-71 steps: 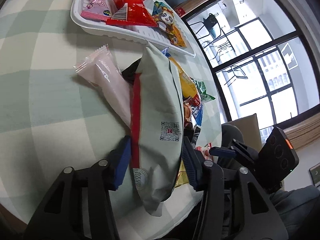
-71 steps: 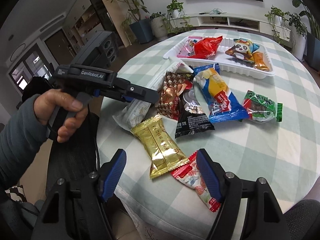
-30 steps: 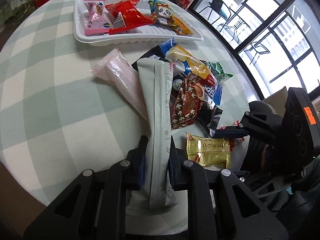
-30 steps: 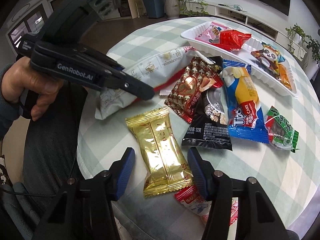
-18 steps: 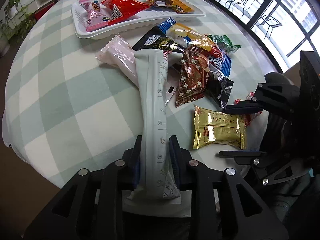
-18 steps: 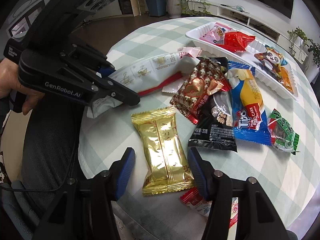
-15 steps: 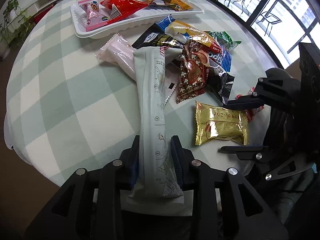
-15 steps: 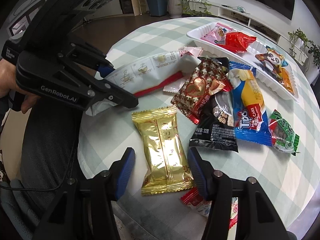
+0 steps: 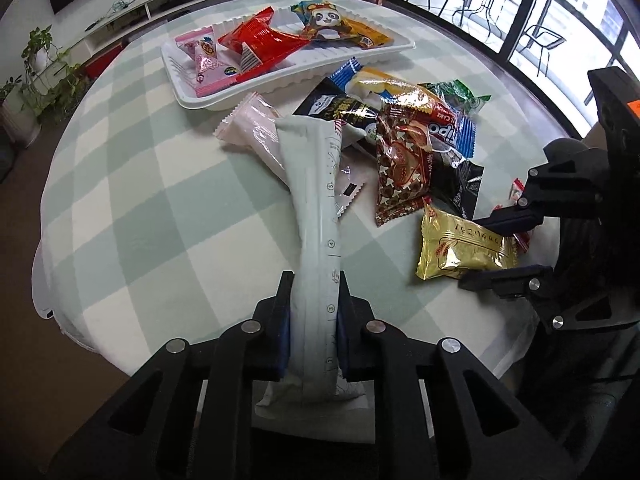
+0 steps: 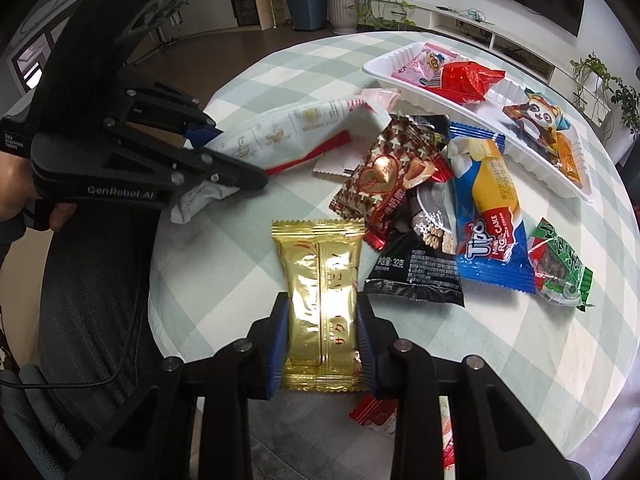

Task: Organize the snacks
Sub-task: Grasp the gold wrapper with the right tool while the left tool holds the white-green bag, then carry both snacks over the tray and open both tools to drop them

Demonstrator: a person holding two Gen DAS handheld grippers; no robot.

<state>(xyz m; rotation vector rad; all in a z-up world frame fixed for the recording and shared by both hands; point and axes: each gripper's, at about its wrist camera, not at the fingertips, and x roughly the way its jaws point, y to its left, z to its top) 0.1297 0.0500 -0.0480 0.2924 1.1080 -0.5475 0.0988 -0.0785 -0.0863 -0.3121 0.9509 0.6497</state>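
Note:
My left gripper [image 9: 314, 284] grips the near end of a long white pouch [image 9: 316, 200]; its jaws are closing and its pads press on the pouch. The pouch's far end lies over a pink packet [image 9: 256, 128]. In the right wrist view the left gripper [image 10: 240, 156] holds the same white pouch [image 10: 288, 132] at the table's left edge. My right gripper [image 10: 322, 320] is closing on a gold packet [image 10: 320, 272], with both blue pads against its sides. The white tray [image 9: 200, 100] at the far side holds pink, red and panda packets.
Loose snacks are piled between tray and grippers: a brown heart packet [image 10: 384, 184], a black packet [image 10: 416, 264], a blue roll-cake pack [image 10: 492, 216] and a green packet [image 10: 560, 268]. A red-and-white packet [image 10: 372, 412] lies at the table edge under my right gripper.
My right gripper's jaws have closed from wide apart onto the sides of the gold packet. My left gripper has shifted and rolled slightly, still holding the white pouch.

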